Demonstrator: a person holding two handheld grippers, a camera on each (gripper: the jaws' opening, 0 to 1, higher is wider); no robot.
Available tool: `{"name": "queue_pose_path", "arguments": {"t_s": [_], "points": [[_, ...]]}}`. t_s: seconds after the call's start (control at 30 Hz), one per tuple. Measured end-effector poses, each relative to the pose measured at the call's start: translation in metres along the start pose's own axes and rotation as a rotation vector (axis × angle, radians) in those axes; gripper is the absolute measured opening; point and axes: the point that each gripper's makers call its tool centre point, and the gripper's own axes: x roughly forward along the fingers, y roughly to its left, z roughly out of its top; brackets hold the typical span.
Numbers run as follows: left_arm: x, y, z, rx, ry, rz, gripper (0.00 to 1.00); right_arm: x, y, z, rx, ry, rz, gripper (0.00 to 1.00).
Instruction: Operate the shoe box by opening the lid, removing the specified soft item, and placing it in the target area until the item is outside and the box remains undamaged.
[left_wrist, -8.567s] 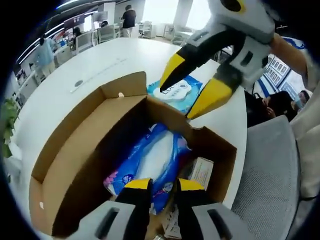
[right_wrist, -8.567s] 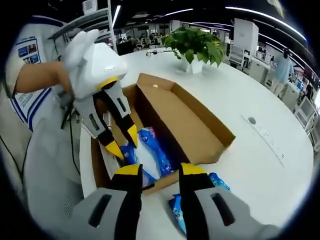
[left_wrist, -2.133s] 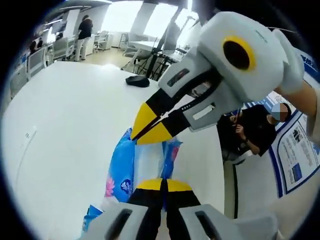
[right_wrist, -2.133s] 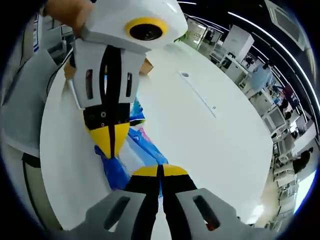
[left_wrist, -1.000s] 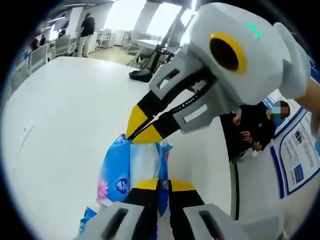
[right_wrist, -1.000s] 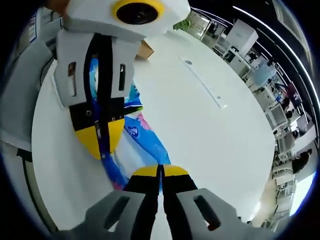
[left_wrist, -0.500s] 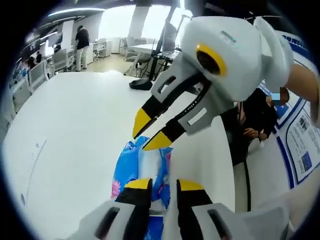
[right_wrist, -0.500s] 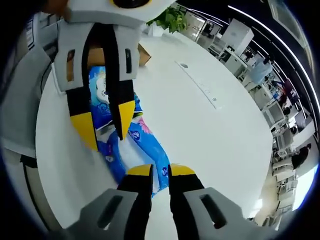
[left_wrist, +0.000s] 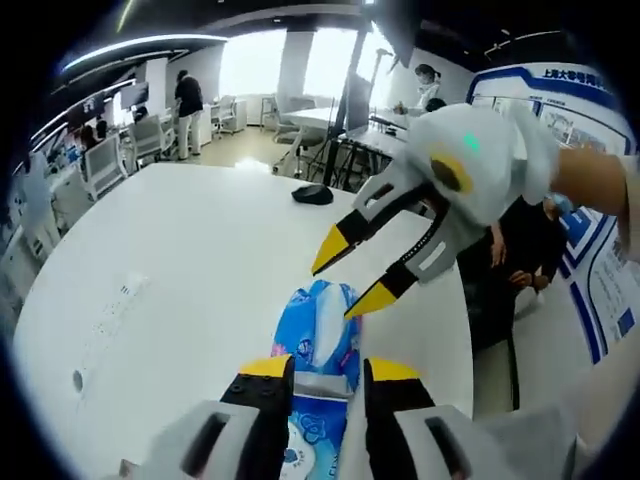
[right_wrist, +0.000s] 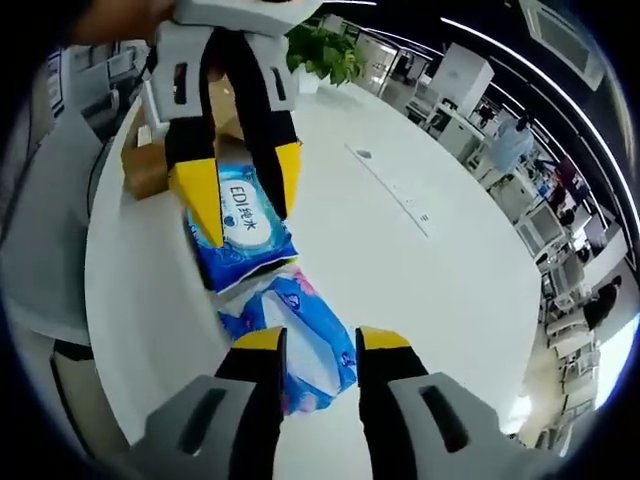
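Observation:
A blue soft tissue pack (left_wrist: 322, 333) lies flat on the white table (left_wrist: 200, 260), free of both grippers. My left gripper (left_wrist: 330, 372) is open, its jaws either side of the pack's near end. Opposite it, my right gripper (left_wrist: 334, 291) hangs open just above the pack's far end. In the right gripper view the same tissue pack (right_wrist: 300, 340) lies in front of my open right gripper (right_wrist: 320, 342). Beyond it rests a blue wipes pack (right_wrist: 240, 232), and over that hovers the open left gripper (right_wrist: 245, 250). The cardboard shoe box (right_wrist: 148, 165) stands behind, partly hidden.
A wipes pack (left_wrist: 308, 440) lies close under the left gripper. A black mouse (left_wrist: 313, 193) sits at the table's far edge, a power strip (right_wrist: 392, 187) further out. A potted plant (right_wrist: 325, 50) stands beyond the box. A person (left_wrist: 520, 250) sits beside the table.
Both grippers were shut on the tissue pack's ends; they have since opened, let it go and drawn back. The pack now lies on the table next to the wipes pack.

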Motion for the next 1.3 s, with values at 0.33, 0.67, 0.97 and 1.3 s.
{"name": "queue_pose_path", "arguments": {"t_s": [0.33, 0.67, 0.97, 1.3], "points": [[-0.052, 0.006, -0.021, -0.004, -0.006, 0.045, 0.30, -0.017, 0.018, 0.041, 0.055, -0.087, 0.015, 0.35], [-0.102, 0.015, -0.047, -0.053, -0.048, 0.109, 0.36, -0.021, 0.044, 0.064, 0.044, -0.115, 0.068, 0.46], [-0.148, 0.014, -0.080, -0.092, -0.074, 0.162, 0.46, -0.015, 0.073, 0.082, 0.036, -0.132, 0.145, 0.52], [-0.197, 0.014, -0.125, -0.167, -0.123, 0.244, 0.51, -0.006, 0.100, 0.107, 0.027, -0.156, 0.216, 0.61]]}}
